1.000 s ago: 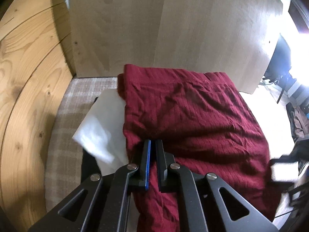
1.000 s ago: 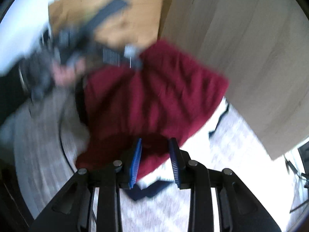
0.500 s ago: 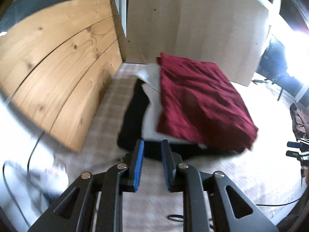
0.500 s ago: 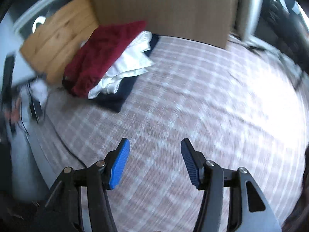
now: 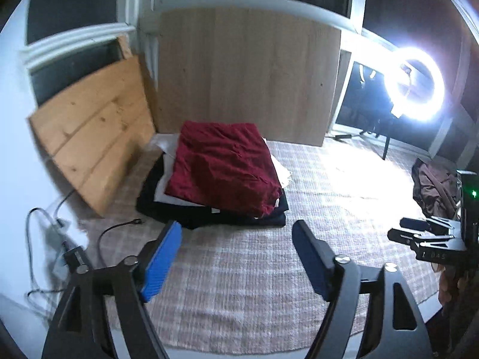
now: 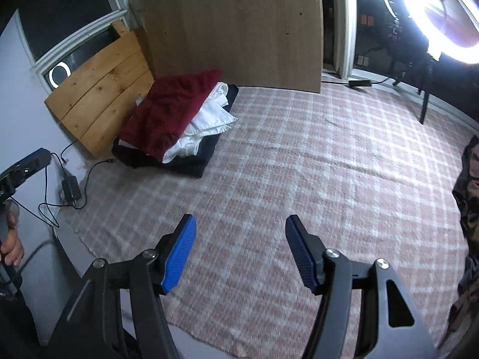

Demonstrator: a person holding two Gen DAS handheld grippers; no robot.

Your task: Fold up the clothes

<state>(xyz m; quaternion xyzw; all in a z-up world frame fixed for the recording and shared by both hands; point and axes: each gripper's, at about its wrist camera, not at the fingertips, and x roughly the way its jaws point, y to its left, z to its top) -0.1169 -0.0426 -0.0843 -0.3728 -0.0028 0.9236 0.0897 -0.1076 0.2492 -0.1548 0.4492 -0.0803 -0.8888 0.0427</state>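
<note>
One plaid rug, two wooden boards.

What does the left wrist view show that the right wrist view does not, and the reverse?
Only the left wrist view shows the whole ring light and the right gripper from outside. Only the right wrist view shows the left hand. Both show the red garment on top of the folded pile, the plaid blanket and open jaws.

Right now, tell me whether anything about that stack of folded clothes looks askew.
The white garment in the stack is untidy: its edges spill out past the maroon garment on top and over the dark garment beneath. The maroon one lies folded but wrinkled.
</note>
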